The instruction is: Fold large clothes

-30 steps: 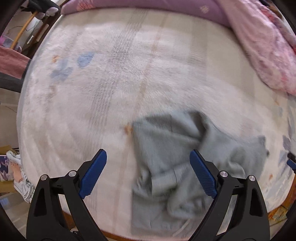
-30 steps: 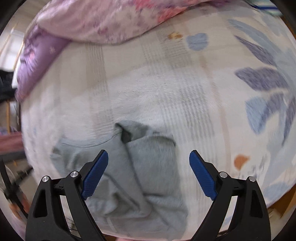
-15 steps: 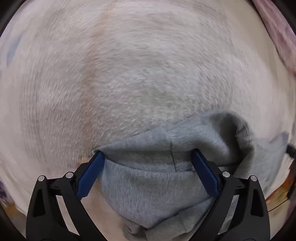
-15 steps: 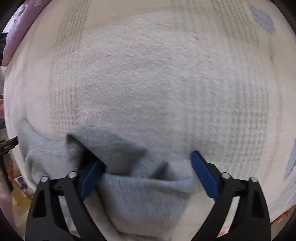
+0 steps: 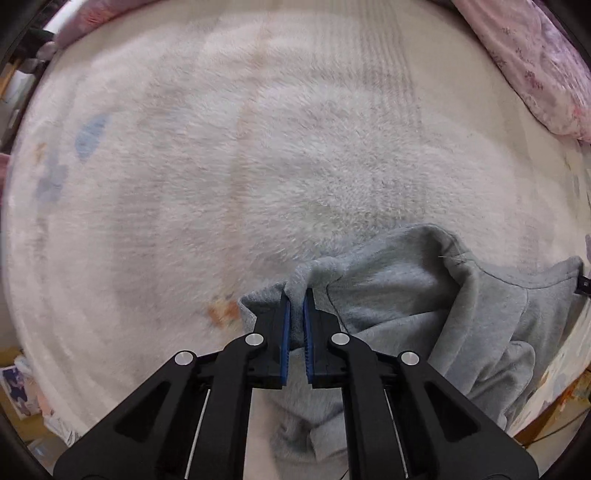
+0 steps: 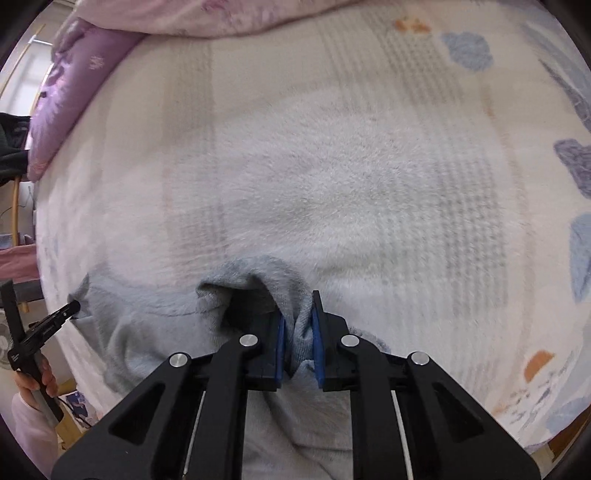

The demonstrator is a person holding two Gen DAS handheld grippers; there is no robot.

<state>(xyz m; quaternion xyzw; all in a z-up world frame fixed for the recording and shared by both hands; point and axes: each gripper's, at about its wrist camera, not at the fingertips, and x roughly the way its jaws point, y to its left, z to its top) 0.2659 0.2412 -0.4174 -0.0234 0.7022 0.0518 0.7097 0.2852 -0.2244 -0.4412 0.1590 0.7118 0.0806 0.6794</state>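
Pinching a bunched fold of the gray sweatshirt (image 5: 406, 295) with the left gripper (image 5: 295, 295), blue jaws pressed together on the cloth. Pinching another fold of the same gray sweatshirt (image 6: 147, 325) with the right gripper (image 6: 298, 314), jaws clamped tight on the fuzzy fabric.

Lying on the soft white blanket (image 5: 258, 166) on the bed, crumpled, not flat. Spreading out to the right of the left jaws and down under them. Spreading out to the left of the right jaws and down under them too.

Lots of bare blanket (image 6: 332, 184) ahead of both pairs of jaws, wide and flat. Pink quilt (image 5: 535, 66) far ahead and to the right of the left jaws, along the blanket's far side. Same pink quilt (image 6: 240, 18) straight ahead of the right jaws, with a purple pillow (image 6: 74, 92) far to their left. Bed edge close behind the jaws, low in both views.

Left gripper (image 6: 44, 328) showing small at the left rim of the right view, tip touching the sweatshirt's far corner, held by a hand (image 6: 35, 380).

Hard to see the shape of the sweatshirt, with so many folds. Bottom part hidden behind the black gripper arms. Blanket blurry around the rims. Stuff on the floor past the bed edge too small to make out.
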